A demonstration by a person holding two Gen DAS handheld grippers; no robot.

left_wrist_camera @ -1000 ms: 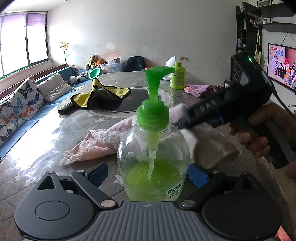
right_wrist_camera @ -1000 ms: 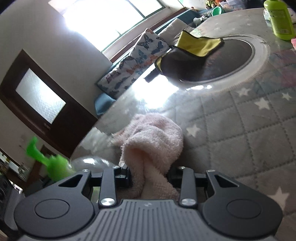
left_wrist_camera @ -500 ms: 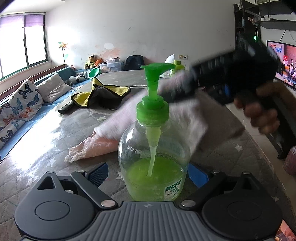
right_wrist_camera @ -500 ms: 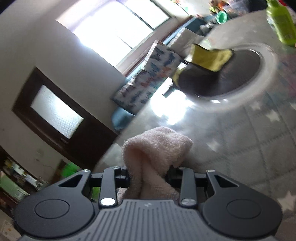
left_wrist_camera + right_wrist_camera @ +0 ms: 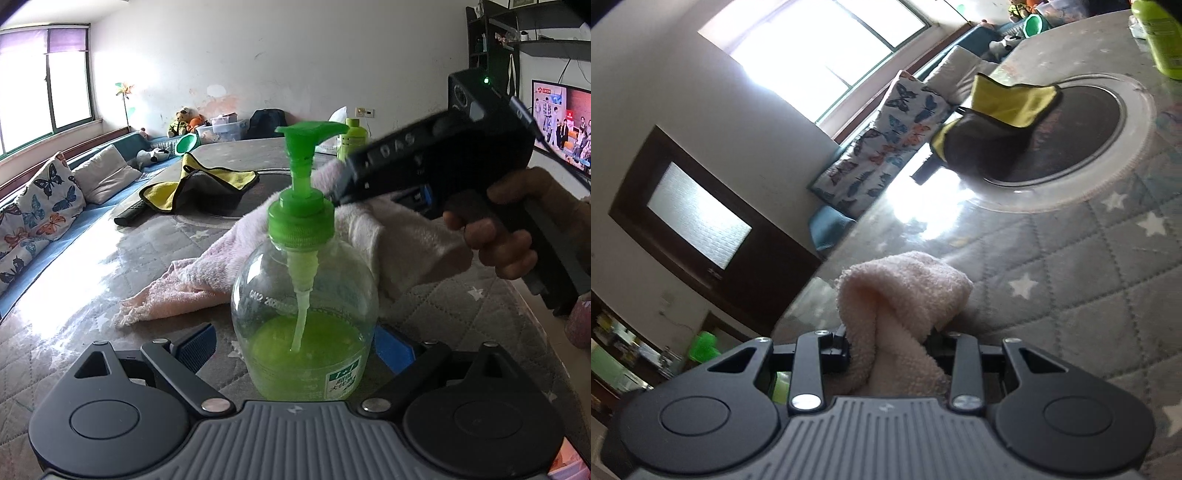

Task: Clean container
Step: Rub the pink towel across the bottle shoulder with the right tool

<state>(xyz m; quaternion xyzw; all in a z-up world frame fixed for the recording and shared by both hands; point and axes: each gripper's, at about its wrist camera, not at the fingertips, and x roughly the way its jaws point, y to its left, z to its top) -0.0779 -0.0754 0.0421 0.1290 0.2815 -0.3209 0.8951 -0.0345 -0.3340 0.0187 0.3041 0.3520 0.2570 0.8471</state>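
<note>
Clear plastic, part-filled with bright green liquid, forms the soap bottle [image 5: 304,325] that is seen upright on the quilted, star-printed table cover [image 5: 92,288], between the blue-padded fingers [image 5: 393,349] of the left gripper [image 5: 295,347]. The jaws of that gripper are closing; a gap is visible between the left pad and the bottle wall, while the right pad lies at the wall, and whether it presses cannot be told. A green pump head [image 5: 312,134] is fitted to the bottle, small raised lettering is moulded high on the glass-like wall but cannot be read with certainty, and a green-and-white label [image 5: 341,380] low on the front bears "1+1" above characters too small to be read. A fold of pink towel [image 5: 905,317] is clamped in the right gripper [image 5: 890,341], whose jaws are clenched tight on the cloth. From the left wrist view the towel is seen draped behind the bottle's neck and trailing onto the table, with the letters "DAS" printed on the black body of the right gripper, which is held by a hand [image 5: 517,229]. Farther back a yellow and grey cloth [image 5: 195,181] is laid over a dark round inset, and a second green bottle [image 5: 354,138] is stood beyond it.
</note>
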